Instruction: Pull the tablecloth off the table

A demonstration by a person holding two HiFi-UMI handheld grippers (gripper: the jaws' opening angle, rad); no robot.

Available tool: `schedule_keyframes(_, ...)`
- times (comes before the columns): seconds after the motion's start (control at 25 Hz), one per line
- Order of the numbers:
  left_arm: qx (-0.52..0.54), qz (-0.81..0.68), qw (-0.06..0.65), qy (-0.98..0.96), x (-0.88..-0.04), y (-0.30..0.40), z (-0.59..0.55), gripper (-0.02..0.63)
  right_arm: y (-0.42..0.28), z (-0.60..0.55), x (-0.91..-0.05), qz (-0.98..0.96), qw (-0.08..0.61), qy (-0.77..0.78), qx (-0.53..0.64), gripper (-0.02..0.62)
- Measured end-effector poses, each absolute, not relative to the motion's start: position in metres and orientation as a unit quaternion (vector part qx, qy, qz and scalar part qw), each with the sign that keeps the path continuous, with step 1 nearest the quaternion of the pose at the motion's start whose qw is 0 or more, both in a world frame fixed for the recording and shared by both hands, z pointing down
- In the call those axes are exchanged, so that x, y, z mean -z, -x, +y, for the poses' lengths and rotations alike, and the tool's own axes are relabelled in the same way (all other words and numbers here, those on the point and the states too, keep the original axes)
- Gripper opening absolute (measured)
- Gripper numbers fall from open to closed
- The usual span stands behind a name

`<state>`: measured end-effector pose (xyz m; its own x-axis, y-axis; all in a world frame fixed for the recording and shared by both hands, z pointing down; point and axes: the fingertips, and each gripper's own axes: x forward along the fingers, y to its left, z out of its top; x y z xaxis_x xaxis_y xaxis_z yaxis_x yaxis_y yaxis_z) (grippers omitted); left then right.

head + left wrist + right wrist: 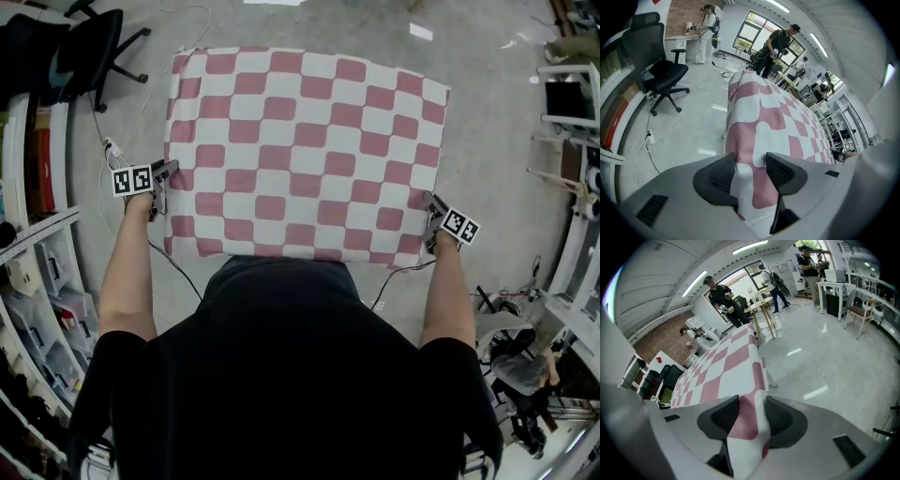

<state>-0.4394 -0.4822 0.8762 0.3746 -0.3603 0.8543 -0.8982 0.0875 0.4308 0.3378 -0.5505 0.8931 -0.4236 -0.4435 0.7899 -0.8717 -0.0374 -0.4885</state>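
A pink-and-white checked tablecloth [300, 150] covers the whole table and hangs over its edges. My left gripper [161, 183] is at the cloth's near left corner and my right gripper [433, 214] at its near right corner. In the left gripper view the hanging cloth [773, 112] runs down between the spread jaws of the left gripper [750, 171], loose and not pinched. In the right gripper view a fold of the cloth [722, 366] lies between the wide-set jaws of the right gripper [752, 418], also unpinched.
A black office chair [94, 47] stands at the far left, with white shelving [37, 272] along the left side. Cables and a power strip [112, 150] lie on the floor beside the table. More racks [572, 103] stand at the right. Several people [778, 44] stand beyond the table.
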Motion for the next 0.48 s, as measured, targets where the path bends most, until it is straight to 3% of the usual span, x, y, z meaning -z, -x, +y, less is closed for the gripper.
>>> schedule_keyframes(0.2, -0.271, -0.500, 0.538, -0.622, -0.8786, 0.4392, -0.4826, 0.204, -0.3355, -0.5502, -0.8935, -0.666, 0.202, -0.501, -0.514, 0.163)
schedule_keyframes(0.48, -0.321, -0.516, 0.506, -0.612, -0.8713, 0.4414, -0.4756, 0.144, -0.3376, -0.5475, -0.8882, -0.669, 0.270, -0.512, -0.466, 0.125)
